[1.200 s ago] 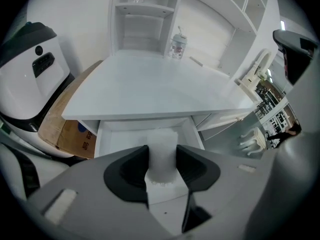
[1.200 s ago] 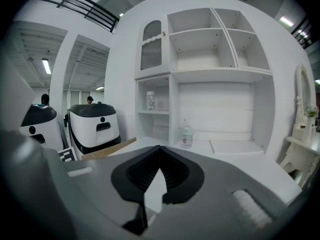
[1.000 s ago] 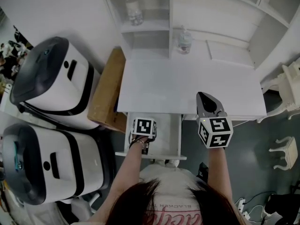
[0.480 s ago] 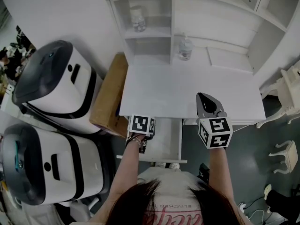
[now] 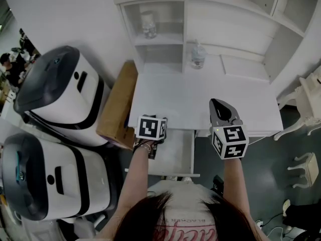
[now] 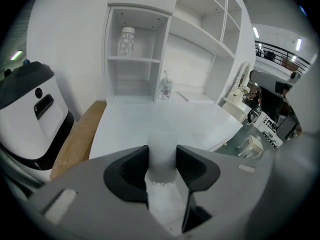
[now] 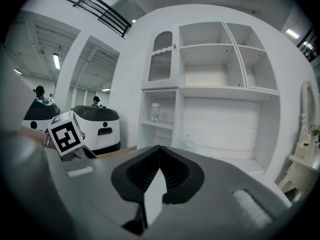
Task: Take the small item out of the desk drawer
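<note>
White, smooth, cylindrical small item [image 6: 161, 181] clamped in left hand-held gripper [image 6: 161, 156]; right hand-held gripper [image 7: 159, 156] closed.

The left gripper [image 6: 162, 154] is held at the lower centre of the head view, marker cube uppermost, its jaws closed on a small white item [image 6: 161, 186]. The right gripper [image 5: 219, 106] is held at centre right, pointed up the frame, its jaws pressed together with nothing between them. The left forearm [image 5: 136, 179] and right forearm [image 5: 234, 182] are stretched forward from the bottom edge.
</note>
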### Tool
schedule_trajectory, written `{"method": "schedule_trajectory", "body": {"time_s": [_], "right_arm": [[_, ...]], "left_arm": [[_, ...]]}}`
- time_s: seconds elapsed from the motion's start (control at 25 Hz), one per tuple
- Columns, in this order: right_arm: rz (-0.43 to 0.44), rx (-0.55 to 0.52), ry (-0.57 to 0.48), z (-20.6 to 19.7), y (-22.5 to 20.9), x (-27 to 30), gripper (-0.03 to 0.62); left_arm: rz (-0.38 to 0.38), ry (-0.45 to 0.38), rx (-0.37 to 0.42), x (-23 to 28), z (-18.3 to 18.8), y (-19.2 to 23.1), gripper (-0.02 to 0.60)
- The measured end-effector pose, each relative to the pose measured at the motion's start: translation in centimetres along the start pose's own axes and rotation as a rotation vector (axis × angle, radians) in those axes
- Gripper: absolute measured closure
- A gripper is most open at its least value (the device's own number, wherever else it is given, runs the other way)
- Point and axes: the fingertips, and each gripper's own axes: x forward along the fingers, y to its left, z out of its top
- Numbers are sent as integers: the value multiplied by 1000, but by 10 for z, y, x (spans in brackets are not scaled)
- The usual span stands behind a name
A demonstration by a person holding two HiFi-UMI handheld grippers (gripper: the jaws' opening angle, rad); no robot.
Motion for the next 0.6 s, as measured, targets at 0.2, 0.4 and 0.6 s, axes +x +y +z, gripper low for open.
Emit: {"method": "schedule_trajectory", "body": {"time_s": [0.2, 0.4, 0.6], "right_arm": [[-4, -14, -17, 9, -1, -1, 592], [-12, -20, -39, 17, -5, -2, 592], [-29, -21, -65, 27, -9, -4, 592]], "left_arm": [[15, -76, 13, -14, 25, 1, 396], [43, -170, 12, -31, 52, 7, 396], [66, -264, 8, -48, 74, 14, 396]]}}
